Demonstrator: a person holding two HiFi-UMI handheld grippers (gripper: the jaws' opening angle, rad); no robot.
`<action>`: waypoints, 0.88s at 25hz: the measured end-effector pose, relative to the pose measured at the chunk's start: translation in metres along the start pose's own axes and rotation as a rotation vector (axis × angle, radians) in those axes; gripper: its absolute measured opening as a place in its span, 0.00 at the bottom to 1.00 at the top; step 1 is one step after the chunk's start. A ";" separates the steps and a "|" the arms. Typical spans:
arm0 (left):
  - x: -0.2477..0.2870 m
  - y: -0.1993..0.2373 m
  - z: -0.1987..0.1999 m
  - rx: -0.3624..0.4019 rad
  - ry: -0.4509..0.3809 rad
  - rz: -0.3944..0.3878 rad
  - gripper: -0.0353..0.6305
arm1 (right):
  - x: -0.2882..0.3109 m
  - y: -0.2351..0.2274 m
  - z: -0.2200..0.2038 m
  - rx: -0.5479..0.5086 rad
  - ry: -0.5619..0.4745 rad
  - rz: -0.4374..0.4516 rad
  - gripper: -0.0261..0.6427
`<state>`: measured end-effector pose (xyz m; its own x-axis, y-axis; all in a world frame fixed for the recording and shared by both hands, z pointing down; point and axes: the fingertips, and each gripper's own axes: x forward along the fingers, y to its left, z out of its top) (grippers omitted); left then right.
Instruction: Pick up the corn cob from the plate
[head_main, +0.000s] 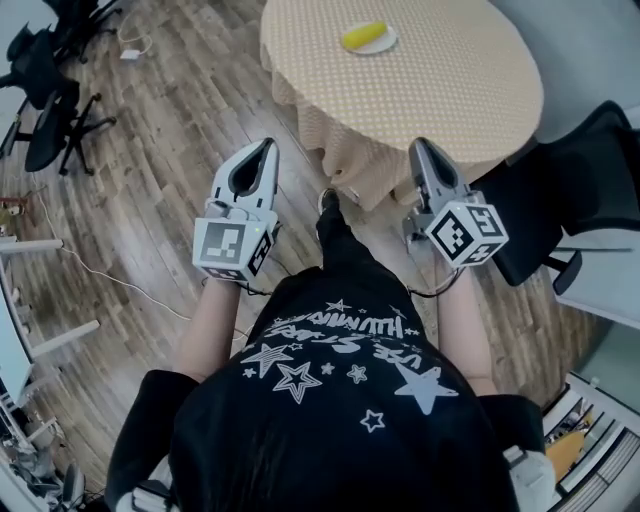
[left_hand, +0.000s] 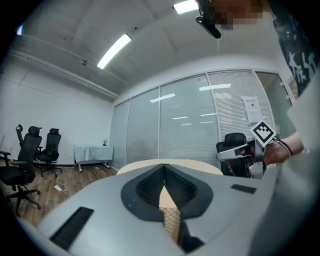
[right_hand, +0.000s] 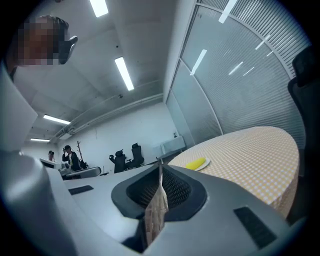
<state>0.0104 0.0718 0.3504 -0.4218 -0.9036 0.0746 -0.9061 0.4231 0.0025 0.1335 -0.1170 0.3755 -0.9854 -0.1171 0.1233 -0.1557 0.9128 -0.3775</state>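
Observation:
A yellow corn cob (head_main: 364, 35) lies on a small white plate (head_main: 384, 42) on the far part of a round table with a tan checked cloth (head_main: 450, 90). My left gripper (head_main: 269, 143) and my right gripper (head_main: 419, 143) hang side by side in the air before the table's near edge, well short of the plate. Both have their jaw tips together and nothing between them. The right gripper view shows the corn cob (right_hand: 196, 163) ahead, just right of its shut tips (right_hand: 160, 162). In the left gripper view only the table's edge (left_hand: 135, 168) appears beyond the shut tips (left_hand: 162, 166).
A black office chair (head_main: 585, 190) stands close to the table's right side. More black chairs (head_main: 45, 90) stand on the wooden floor at the far left, with a white cable (head_main: 110, 275) trailing there. The person's foot (head_main: 328, 205) is near the hanging cloth.

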 end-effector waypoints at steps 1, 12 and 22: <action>0.004 0.004 0.000 0.006 0.000 0.003 0.06 | 0.010 -0.006 -0.001 0.006 0.007 -0.007 0.09; 0.071 0.058 -0.004 -0.009 0.037 0.024 0.06 | 0.115 -0.064 0.001 0.068 0.085 -0.047 0.09; 0.153 0.081 -0.010 0.017 0.110 -0.051 0.06 | 0.196 -0.106 -0.005 0.133 0.172 -0.047 0.09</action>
<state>-0.1268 -0.0318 0.3718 -0.3693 -0.9109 0.1840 -0.9273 0.3743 -0.0077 -0.0433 -0.2346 0.4442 -0.9525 -0.0792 0.2941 -0.2199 0.8471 -0.4839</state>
